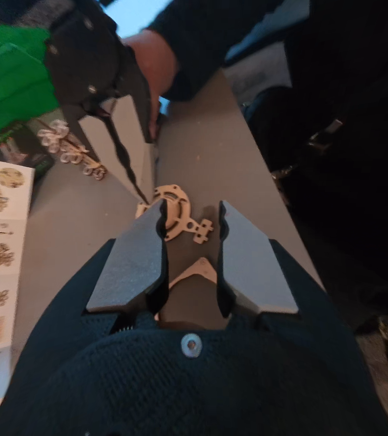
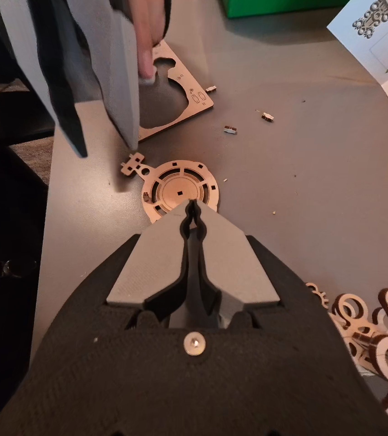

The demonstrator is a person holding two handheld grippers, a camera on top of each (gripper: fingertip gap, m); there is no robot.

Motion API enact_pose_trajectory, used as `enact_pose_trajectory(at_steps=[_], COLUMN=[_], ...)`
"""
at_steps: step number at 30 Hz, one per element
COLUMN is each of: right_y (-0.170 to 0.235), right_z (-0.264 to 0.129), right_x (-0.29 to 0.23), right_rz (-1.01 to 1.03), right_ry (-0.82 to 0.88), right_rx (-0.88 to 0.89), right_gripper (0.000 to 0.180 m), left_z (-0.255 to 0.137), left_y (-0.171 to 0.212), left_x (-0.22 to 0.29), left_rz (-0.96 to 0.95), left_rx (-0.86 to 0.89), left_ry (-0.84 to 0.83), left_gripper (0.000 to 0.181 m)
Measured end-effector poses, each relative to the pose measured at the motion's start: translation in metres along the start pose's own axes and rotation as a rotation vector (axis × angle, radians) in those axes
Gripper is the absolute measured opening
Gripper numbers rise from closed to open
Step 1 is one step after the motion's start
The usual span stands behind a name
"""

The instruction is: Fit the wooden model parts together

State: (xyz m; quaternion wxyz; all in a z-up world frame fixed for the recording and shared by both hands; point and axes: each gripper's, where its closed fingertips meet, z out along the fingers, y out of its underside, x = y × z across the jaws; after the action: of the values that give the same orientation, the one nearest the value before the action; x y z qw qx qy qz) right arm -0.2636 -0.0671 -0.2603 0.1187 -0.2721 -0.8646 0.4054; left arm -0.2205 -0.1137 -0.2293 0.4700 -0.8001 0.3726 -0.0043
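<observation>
A round wooden part (image 2: pixel 164 186) with slots and a keyed tab (image 2: pixel 132 165) lies flat on the grey table (image 2: pixel 282 188); it also shows in the left wrist view (image 1: pixel 178 212). My right gripper (image 2: pixel 191 202) is shut, its tips resting over the part's near rim; nothing shows between them. It also shows in the left wrist view (image 1: pixel 144 200), touching the part's left edge. My left gripper (image 1: pixel 193 205) is open and empty, hovering just above the part and its tab; in the right wrist view (image 2: pixel 108 151) it hangs beside the tab.
A cut-out wooden sheet (image 2: pixel 188 113) lies behind the part, with a finger (image 2: pixel 145 59) on it. Small loose pegs (image 2: pixel 230 129) are scattered to the right. Ornate wooden pieces (image 2: pixel 377 342), an instruction sheet (image 2: pixel 377 47) and a green box (image 2: pixel 270 7) are nearby. The table edge (image 2: pixel 46 212) runs on the left. Spacing between my two grippers at the tips: around 7 cm.
</observation>
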Motion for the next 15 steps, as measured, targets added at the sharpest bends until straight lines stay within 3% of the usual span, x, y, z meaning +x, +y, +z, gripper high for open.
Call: enact_pose_trajectory(at_steps=[5, 15], right_y=[-0.004, -0.016], right_z=[-0.006, -0.007], right_x=[-0.014, -0.033], right_rz=[-0.059, -0.142], right_ry=[-0.049, -0.106], right_rx=[0.024, 0.002], right_gripper=[0.0, 0.0], left_z=[0.011, 0.023], left_y=[0.024, 0.039], left_x=[-0.017, -0.021], left_rz=[-0.057, -0.127], left_rx=[-0.122, -0.153], left_ry=[-0.05, -0.03], left_gripper=[0.005, 0.0])
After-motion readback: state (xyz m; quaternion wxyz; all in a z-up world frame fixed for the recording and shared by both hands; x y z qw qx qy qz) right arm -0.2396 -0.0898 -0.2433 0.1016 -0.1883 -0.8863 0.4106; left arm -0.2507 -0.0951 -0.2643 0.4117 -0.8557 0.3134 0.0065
